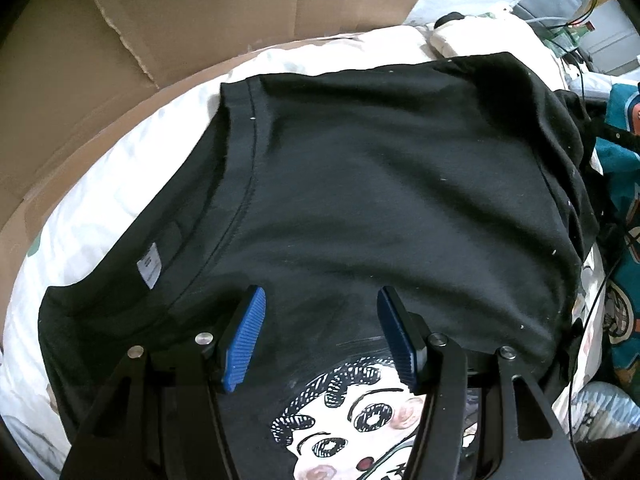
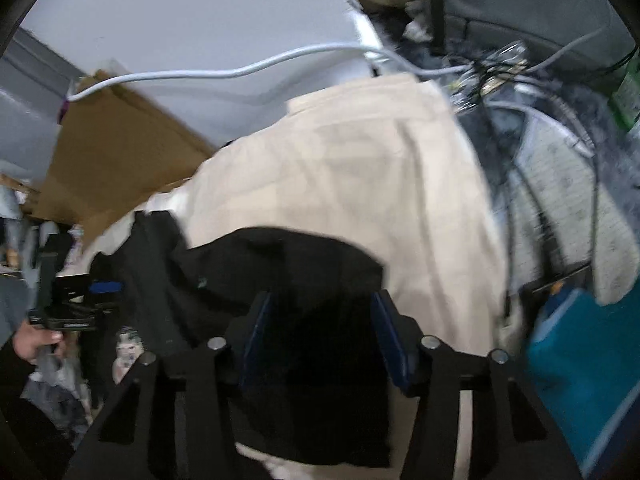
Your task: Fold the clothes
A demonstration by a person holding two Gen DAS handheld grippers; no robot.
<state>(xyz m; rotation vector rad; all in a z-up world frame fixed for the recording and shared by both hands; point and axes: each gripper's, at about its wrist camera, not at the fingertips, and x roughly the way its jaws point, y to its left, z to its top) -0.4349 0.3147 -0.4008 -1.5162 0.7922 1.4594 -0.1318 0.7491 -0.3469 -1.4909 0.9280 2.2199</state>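
A black T-shirt [image 1: 360, 184] lies spread on white bedding [image 1: 100, 200], its upper half folded over. A cartoon face print [image 1: 360, 420] shows near the bottom and a neck label [image 1: 149, 266] at the left. My left gripper [image 1: 321, 294] hangs open straight above the shirt, blue pads [image 1: 244, 344] apart and nothing between them. In the blurred right wrist view, my right gripper [image 2: 322, 298] stands open over the shirt's black edge [image 2: 304, 264]. The cloth lies between the fingers, and the pads do not press on it. A hand [image 2: 36, 344] holds the left gripper [image 2: 104, 286] at far left.
Cardboard [image 1: 200, 12] stands behind the bedding. A beige cloth [image 2: 360, 168] lies beyond the shirt's edge. A teal printed garment [image 1: 624, 184] and a teal item [image 2: 580, 360] crowd the right side. A white cable [image 2: 240, 70] and tangled wires [image 2: 488, 80] hang at the back.
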